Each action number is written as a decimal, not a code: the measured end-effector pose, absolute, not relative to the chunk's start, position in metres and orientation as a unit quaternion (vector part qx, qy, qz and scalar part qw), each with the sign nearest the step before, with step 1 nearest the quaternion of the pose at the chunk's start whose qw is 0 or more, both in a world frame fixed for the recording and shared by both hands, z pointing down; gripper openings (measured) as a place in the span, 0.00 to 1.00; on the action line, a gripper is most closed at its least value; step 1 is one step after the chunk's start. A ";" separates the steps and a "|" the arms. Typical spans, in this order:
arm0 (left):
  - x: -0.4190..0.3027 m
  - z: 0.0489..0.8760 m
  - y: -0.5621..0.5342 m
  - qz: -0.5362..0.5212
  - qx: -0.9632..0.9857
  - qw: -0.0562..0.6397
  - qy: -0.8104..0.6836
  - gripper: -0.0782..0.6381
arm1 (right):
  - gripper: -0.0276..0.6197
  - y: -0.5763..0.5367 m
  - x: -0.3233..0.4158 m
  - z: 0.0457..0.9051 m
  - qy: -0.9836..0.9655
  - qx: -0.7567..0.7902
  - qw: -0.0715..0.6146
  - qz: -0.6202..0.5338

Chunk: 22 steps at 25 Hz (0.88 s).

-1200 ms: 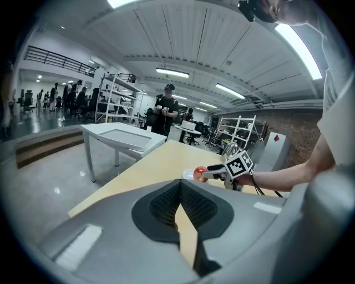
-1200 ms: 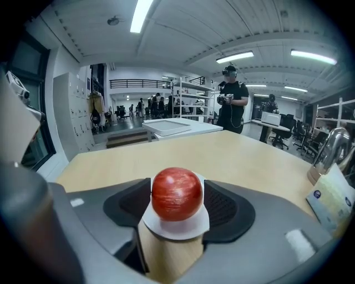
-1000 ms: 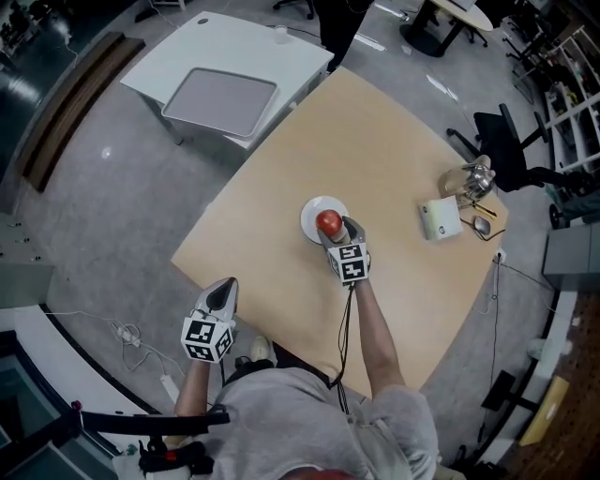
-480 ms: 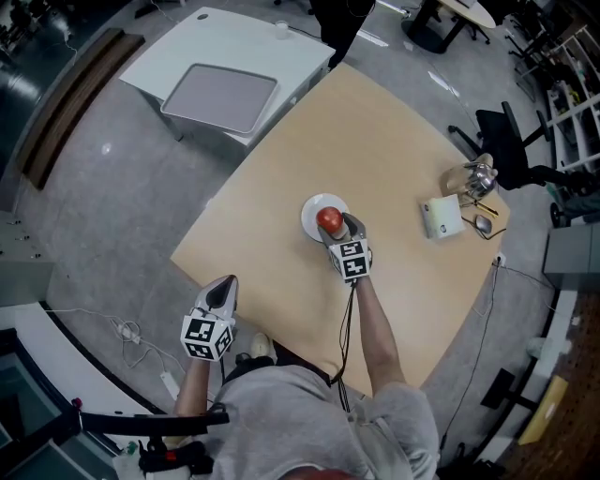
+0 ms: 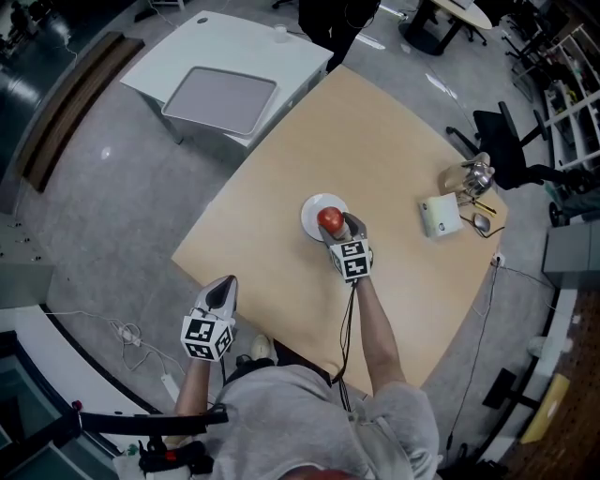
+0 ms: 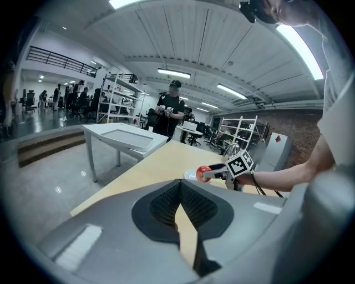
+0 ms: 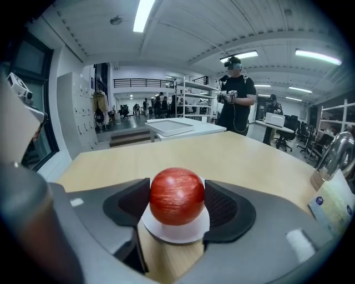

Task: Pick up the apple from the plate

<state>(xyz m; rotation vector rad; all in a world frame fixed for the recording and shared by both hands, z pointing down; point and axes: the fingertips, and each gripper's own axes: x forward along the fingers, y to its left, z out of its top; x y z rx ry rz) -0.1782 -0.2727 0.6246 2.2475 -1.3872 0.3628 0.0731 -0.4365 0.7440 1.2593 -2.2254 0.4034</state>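
Hardly anything is moving since a second ago: the right hand-held gripper is pinching the apple over the plate, mid-tabletop. The left hand-held gripper is hanging off the near-left edge, jaws pressed together.

Bright even indoor light, ceiling strip lights above the table, faint soft shadows on it, fisheye bending and dark corners.

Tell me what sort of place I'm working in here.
Probably a big open lab or workshop hall: there are metal shelving racks, a standing person wearing a headset and holding devices, and plain work tables under long strip lights.
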 end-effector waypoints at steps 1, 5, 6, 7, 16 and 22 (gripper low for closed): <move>-0.179 0.624 -0.272 0.132 0.820 0.235 -0.506 0.14 | 0.53 -0.436 0.073 0.743 -0.827 0.469 0.272 0.149; -0.181 0.623 -0.268 0.128 0.820 0.235 -0.507 0.14 | 0.53 -0.430 0.073 0.736 -0.826 0.473 0.265 0.154; -0.181 0.622 -0.267 0.127 0.820 0.234 -0.506 0.14 | 0.53 -0.428 0.074 0.734 -0.826 0.474 0.263 0.154; -0.181 0.621 -0.266 0.126 0.821 0.234 -0.506 0.14 | 0.53 -0.426 0.074 0.731 -0.826 0.476 0.260 0.154; -0.172 0.616 -0.255 0.119 0.832 0.224 -0.494 0.14 | 0.53 -0.399 0.087 0.712 -0.819 0.498 0.232 0.163; -0.161 0.615 -0.245 0.119 0.841 0.217 -0.481 0.14 | 0.53 -0.370 0.103 0.704 -0.809 0.519 0.216 0.172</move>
